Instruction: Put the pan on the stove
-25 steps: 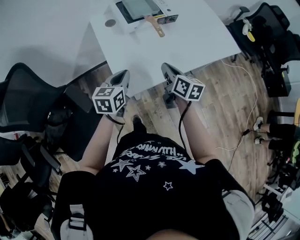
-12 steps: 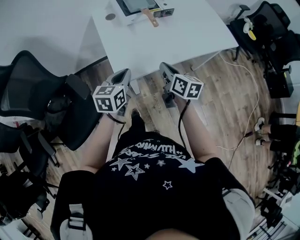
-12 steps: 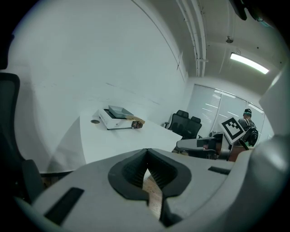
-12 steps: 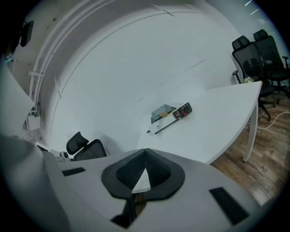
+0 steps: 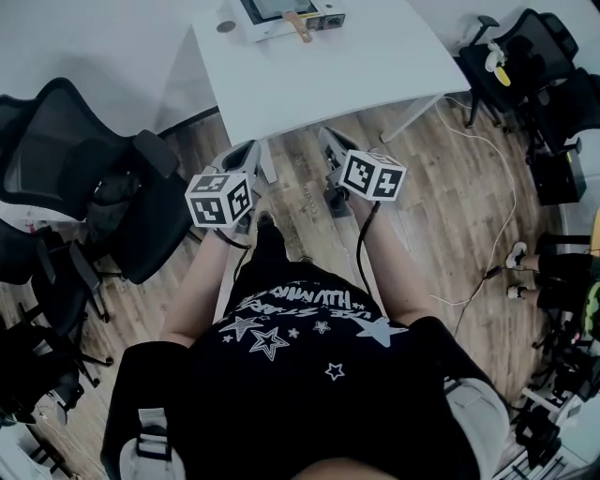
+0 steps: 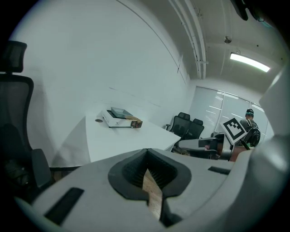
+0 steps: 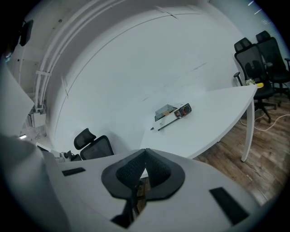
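Observation:
A white stove [image 5: 281,11] with a dark flat top sits at the far edge of the white table [image 5: 337,66]. A wooden handle [image 5: 298,24] pokes out over its front; whether a pan lies on it I cannot tell. The stove also shows far off in the left gripper view [image 6: 118,118] and in the right gripper view [image 7: 171,114]. My left gripper [image 5: 251,152] and right gripper [image 5: 328,141] hang side by side over the wooden floor, short of the table's near edge. Both are shut and empty, as the left gripper [image 6: 147,179] and the right gripper [image 7: 138,183] show close up.
Black office chairs [image 5: 84,178] crowd the left, and more chairs [image 5: 534,47] stand at the right. A white cable [image 5: 506,216] trails over the floor. A small round thing [image 5: 225,26] lies beside the stove. A person [image 6: 250,126] stands far off.
The table and stove have slid toward the top of the head view, farther from me. Both grippers keep their spot in front of my body, still shut.

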Motion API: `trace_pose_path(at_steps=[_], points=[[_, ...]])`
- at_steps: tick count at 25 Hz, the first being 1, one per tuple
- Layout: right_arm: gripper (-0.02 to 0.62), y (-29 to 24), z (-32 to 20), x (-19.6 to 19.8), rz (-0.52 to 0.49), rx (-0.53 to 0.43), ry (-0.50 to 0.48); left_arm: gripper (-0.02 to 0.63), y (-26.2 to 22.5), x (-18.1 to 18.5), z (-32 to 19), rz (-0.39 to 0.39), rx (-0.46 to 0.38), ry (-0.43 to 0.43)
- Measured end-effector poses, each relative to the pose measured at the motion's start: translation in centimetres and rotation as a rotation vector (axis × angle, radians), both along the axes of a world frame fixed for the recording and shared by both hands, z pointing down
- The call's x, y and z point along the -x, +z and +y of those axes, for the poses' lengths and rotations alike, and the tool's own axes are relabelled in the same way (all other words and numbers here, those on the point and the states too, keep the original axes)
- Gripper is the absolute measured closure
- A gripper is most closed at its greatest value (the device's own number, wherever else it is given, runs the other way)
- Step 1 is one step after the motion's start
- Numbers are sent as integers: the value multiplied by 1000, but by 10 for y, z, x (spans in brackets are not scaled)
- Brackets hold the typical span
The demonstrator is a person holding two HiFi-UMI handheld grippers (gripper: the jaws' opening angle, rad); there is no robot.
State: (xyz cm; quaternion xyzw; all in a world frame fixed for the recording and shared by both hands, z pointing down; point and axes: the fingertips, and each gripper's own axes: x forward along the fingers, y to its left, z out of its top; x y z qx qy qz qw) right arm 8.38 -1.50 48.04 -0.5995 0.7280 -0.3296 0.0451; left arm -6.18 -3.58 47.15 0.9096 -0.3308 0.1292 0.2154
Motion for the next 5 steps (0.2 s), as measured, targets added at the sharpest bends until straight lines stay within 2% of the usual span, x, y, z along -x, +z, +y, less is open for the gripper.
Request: trace_pose_path(at_steps=[5], points=[[588,1,30,7,0,3,-10,598,-1,6,30,1,-1,-11]])
